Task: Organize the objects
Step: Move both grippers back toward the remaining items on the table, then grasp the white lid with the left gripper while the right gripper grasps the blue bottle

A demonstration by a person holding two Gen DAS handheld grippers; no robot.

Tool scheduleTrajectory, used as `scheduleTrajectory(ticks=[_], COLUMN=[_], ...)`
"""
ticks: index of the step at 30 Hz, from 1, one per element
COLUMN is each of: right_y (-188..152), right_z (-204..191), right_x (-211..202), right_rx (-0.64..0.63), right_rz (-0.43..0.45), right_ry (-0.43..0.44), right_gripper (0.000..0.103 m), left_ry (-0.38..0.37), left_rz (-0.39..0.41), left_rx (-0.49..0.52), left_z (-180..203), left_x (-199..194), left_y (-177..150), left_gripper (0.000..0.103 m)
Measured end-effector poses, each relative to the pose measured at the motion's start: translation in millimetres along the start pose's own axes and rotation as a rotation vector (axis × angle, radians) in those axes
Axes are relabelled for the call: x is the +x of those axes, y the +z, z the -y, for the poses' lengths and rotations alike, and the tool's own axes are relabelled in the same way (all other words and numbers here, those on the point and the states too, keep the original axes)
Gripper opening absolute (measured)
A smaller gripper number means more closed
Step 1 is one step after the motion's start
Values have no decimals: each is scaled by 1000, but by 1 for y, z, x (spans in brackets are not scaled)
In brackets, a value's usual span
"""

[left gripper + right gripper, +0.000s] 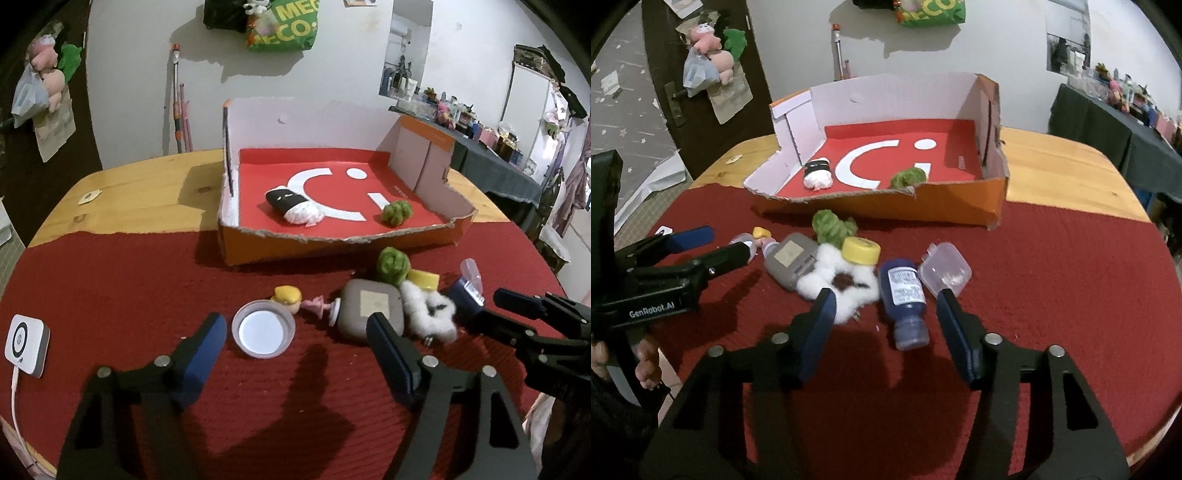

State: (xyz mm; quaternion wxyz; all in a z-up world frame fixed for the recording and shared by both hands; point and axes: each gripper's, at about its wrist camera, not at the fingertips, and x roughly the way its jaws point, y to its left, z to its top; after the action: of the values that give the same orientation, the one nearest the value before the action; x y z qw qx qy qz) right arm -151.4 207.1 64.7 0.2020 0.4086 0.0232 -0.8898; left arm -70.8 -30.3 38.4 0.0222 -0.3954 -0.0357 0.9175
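both my tongs tilt steeply down over the red cloth (110,280), side by side, pointing toward the cardboard box (332,243) at twelve o'clock.

my left gripper (295,332) is released: its jaws stand apart over the white round lid (263,334), which lies just inside the left finger without being pinched. the right finger's tip overlaps the near edge of the grey case (371,306). the small doll (295,299) lies just beyond the lid, at about twelve.

my right gripper (886,306) is also unclenched, its jaws straddling the blue bottle (905,295), which lies cap-toward-me between them with a gap on each side. the left finger's tip overlaps the white fluffy thing (827,273) at ten o'clock; the clear plastic tub (945,271) sits by the right finger at one. the yellow cap (860,251) and a green pom-pom (829,227) lie farther off toward eleven.

inside the box rest a black-and-white bundle (818,173) and a second green pom-pom (908,176). a person's fingers (646,365) show at eight o'clock, beneath the left tongs.
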Motion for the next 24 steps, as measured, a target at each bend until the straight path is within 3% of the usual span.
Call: scheduleTrajectory(ticks=[5,17,20,24], right_y=[-5,0,3,8], right_z=[1,9,10,10], right_x=[7,30,33,35], right_rx=[-2,4,-2,-8], right_rz=[-23,-47,-45,-47], right_ry=[-4,-16,-16,-12], right_gripper=[40,33,32,27], left_ry=[9,19,21,10], left_rz=[-21,-65,-62,-47], left_rx=[-8,-27,-29,-40], left_z=[-6,-17,-18,-19], left_x=[7,28,30,24], left_y=[-5,-3,0,3], left_gripper=[73,53,42,42])
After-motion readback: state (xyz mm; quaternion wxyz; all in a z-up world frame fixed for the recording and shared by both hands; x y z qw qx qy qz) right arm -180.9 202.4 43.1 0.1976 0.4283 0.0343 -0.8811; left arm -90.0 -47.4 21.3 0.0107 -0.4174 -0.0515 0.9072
